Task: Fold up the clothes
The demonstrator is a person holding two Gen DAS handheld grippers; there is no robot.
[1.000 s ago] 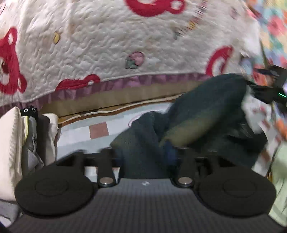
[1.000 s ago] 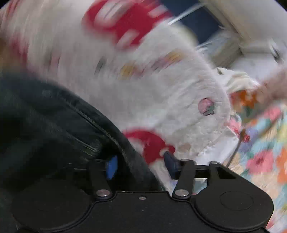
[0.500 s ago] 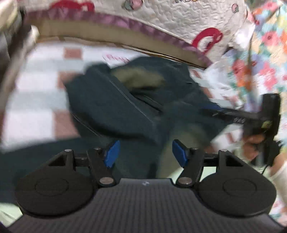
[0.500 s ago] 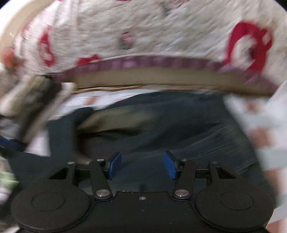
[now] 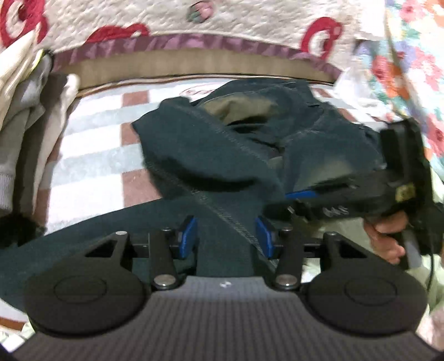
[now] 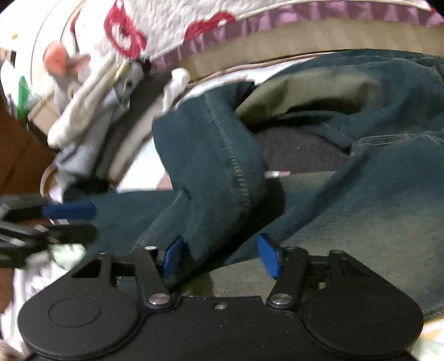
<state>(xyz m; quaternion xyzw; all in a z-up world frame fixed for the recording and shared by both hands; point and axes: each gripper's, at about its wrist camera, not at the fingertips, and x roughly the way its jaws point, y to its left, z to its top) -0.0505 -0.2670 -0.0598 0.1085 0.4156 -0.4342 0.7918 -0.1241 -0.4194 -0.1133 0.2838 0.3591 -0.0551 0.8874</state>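
We see the jeans bunched on the checked blanket, just short of the quilt; a seamed leg runs from the heap straight back between the left gripper, pads apart with cloth between them (not clamped); the right gripper is spread too, over the waist side; we judge the left nearer the leg's long axis

Home bedroom. Bed with checked sheet, white quilt with red bear print and purple border, floral fabric, stack of folded clothes at side.
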